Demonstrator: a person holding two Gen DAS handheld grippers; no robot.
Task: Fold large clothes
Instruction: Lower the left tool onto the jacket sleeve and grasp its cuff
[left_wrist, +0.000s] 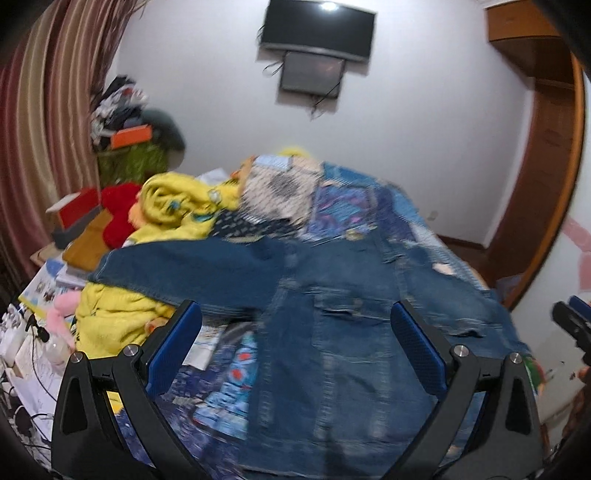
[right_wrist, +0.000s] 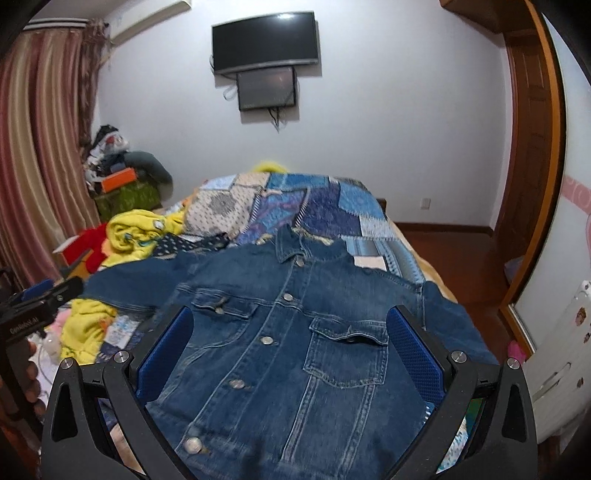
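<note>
1. Left wrist view: the left claw (left_wrist: 295, 332) is spread wide and grasps nothing. A denim jacket (left_wrist: 332, 332) lies front up on the bed (left_wrist: 229, 376), filling the centre and lower right of the frame. One sleeve (left_wrist: 177, 273) stretches to the middle left, over a yellow garment (left_wrist: 110, 317). The right claw (left_wrist: 572, 325) shows only at the right edge. The picture is blurred.
2. Right wrist view: the right claw (right_wrist: 288, 339) is likewise released and holds nothing. The jacket (right_wrist: 280, 354) fills the lower centre, collar (right_wrist: 295, 247) toward the top, buttons (right_wrist: 265, 340) closed.
3. Judgement: denim looks thick, fairly heavy and stiff but not slippery; it should hold a crease. The shoulder seams and sleeve cuffs seem the best places to take hold.
</note>
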